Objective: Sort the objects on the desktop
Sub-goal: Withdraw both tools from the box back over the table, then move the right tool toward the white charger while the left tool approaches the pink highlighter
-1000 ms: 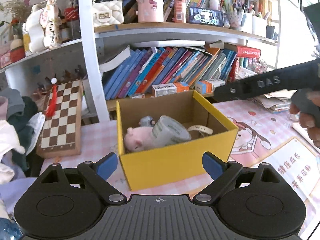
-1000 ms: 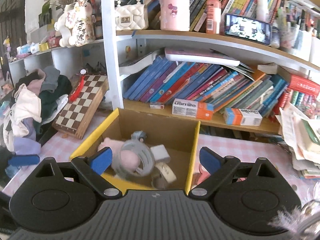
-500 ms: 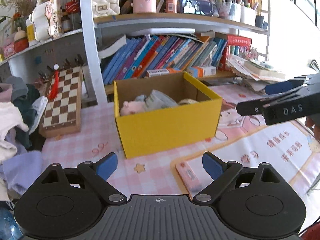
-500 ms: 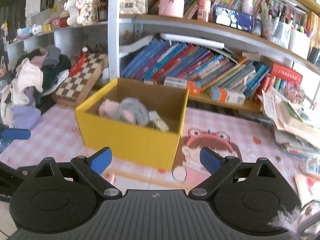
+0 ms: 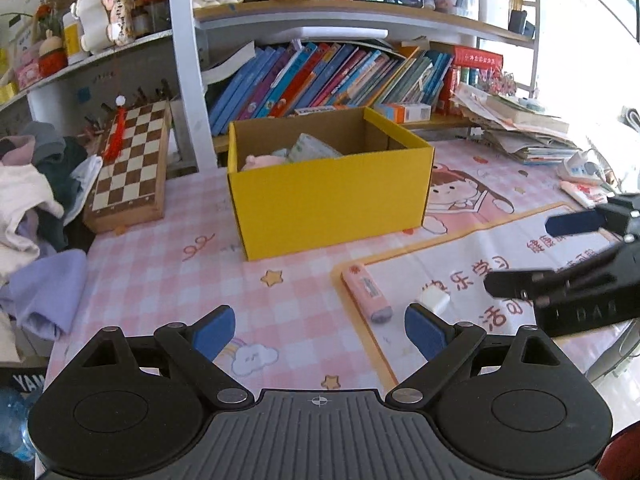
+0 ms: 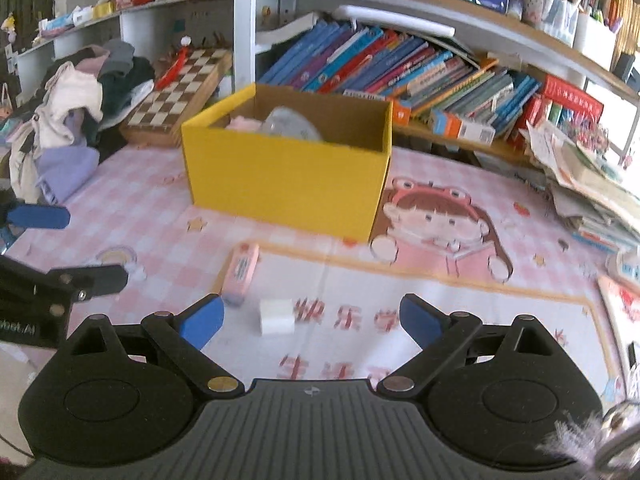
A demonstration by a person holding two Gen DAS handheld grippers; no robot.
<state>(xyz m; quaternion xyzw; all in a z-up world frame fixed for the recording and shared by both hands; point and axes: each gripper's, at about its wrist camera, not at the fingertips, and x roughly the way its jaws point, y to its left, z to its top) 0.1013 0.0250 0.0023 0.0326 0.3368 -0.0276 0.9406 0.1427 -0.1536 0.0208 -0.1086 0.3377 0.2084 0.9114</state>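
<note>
- yellow box (image 5: 328,196) sits mid-desk on the pink checked mat (image 5: 208,264), open top, already holding a pink plush (image 5: 260,160) and a grey roll (image 5: 312,148).
- still loose on the mat in front of the box: a pink stick (image 5: 366,292) lying flat and a small white block (image 6: 276,316) just beside it, apart from each other.
- left gripper (image 5: 320,330) has jaws wide apart, nothing between them; the stick's lower end lies just ahead, nearer the right-hand pad.
- right gripper (image 6: 310,318) also has jaws wide apart and empty; the white block lies between its blue pads but is not touched.
- step in hand looks like reaching for the two leftovers, one per gripper.
- to do it well: right one should drop straight over the block, centre it, close on its flat sides.
- left one should swing toward the stick and close across its narrow width, not along its length.
- risk: the two tools are close together here, so fingers could knock each other or nudge the block into the stick.
- around: chessboard (image 5: 128,164) leaning by the shelf post, clothes pile (image 5: 28,192) at the left, books (image 5: 320,76) behind the box, paper stack (image 5: 516,132) at the right.
- none of that blocks the reach; the box's front wall is what must be cleared when lifting in.
</note>
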